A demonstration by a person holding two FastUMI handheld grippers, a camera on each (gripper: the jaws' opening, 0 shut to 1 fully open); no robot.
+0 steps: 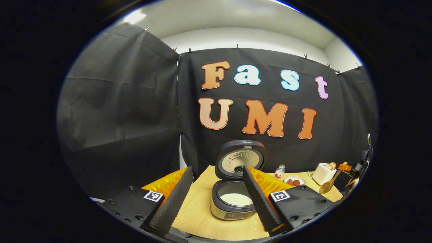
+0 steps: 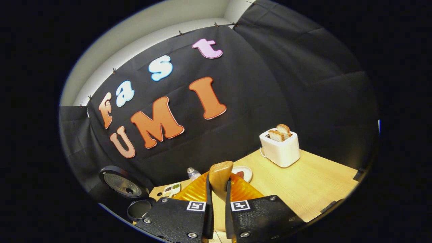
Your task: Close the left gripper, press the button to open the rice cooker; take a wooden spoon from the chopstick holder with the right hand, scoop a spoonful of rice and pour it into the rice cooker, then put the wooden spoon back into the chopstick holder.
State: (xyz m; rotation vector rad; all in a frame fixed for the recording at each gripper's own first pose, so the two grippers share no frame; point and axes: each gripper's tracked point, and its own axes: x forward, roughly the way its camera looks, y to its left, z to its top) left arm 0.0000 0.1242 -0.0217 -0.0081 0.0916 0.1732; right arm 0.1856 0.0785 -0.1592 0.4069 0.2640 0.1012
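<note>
Left gripper view is showing the left gripper (image 1: 216, 199) hanging with its ribbed, wedge-shaped fingers spread wide, holding nothing, while the rice cooker (image 1: 234, 189) is sitting near the table's front edge between them. The cooker's round lid (image 1: 240, 162) is standing tipped up and back, its perforated metal underside facing forward, so the button press looks done; inside the dark inner pot a pale bed of rice (image 1: 236, 199) is already lying, which suggests the scoop has been poured. Toward the table's (image 1: 199, 216) right edge the right gripper (image 1: 347, 172) is carrying the wooden spoon (image 1: 328, 185) with its bowl hanging down. Right gripper view is showing that gripper (image 2: 218, 202) pinching narrow on the wooden spoon (image 2: 220, 179), both fingers pressing its smooth, glossy handle so the rounded bowl is rising upright between them, probably held this way for a controlled return to the chopstick holder, which I cannot make out. A white, boxy toaster (image 2: 280, 148) with two bread slices poking up is standing near the table's far edge, a small plate (image 2: 243, 172) and a clear bottle (image 2: 193, 173) just beyond the spoon, and the light wood-grain tabletop (image 2: 310, 189) is stretching toward its right corner.
</note>
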